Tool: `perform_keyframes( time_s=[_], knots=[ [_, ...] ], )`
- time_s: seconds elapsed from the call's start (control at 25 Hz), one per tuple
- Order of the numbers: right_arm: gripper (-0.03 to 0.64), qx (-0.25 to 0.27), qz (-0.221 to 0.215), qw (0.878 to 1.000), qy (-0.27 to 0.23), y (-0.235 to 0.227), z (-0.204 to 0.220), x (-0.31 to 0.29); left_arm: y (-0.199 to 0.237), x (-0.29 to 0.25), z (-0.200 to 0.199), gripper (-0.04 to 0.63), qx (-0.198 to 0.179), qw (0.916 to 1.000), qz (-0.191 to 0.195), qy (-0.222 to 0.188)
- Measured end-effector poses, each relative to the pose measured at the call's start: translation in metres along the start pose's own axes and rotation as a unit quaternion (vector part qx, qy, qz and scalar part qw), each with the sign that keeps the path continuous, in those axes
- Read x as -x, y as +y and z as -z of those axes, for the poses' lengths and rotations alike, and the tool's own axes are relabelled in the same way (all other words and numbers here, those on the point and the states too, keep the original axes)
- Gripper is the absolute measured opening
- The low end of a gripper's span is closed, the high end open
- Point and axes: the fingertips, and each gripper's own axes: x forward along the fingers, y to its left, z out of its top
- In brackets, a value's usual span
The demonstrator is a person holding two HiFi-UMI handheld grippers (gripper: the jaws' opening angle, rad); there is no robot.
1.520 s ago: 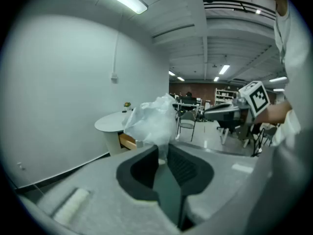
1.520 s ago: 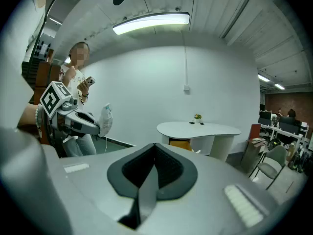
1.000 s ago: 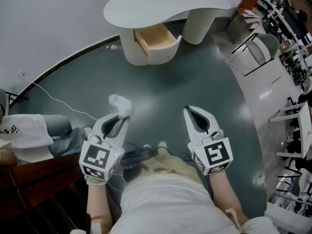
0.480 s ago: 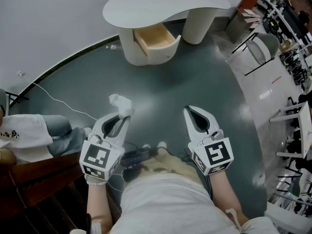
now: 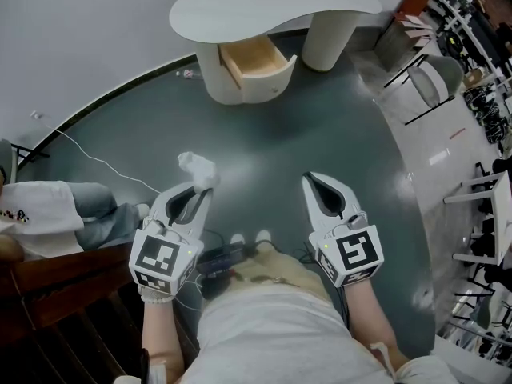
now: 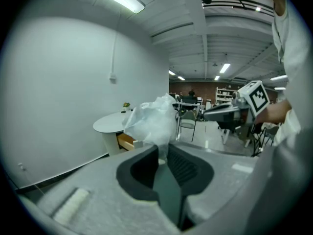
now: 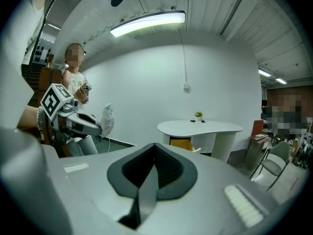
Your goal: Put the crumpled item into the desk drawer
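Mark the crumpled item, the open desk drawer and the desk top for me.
crumpled white item (image 5: 197, 168), head view, on the middle of the wad.
desk drawer (image 5: 254, 58), head view, on its bare wooden inside.
desk top (image 5: 272, 6), head view, on its bare white surface.

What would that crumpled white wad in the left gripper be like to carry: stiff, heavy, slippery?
Probably very light: the crumpled wad stands above the left gripper, pinched only at its bottom, without sagging. It looks thin and slightly see-through, so likely soft and squashable. Being so creased, it seems unlikely to roll.
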Motion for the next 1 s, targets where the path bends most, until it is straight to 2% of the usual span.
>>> perform_keyframes(
  time_s=[0.48,0.8,1.0],
  knots=[
    [0.005,0.008,-0.015,1.000,-0.009,-0.020,0.009,0.017,-0.026,-0.010,-0.002,0.054,-0.005,0.9997,-0.021,-0.009],
    [0.005,0.007,-0.018,1.000,-0.011,-0.026,0.016,0.016,-0.027,-0.011,-0.002,0.054,-0.006,0.9994,-0.030,-0.015],
    [0.005,0.005,-0.016,1.000,-0.015,-0.024,0.019,0.011,-0.025,-0.018,-0.003,0.054,-0.014,0.9994,-0.023,-0.020]
  ],
)
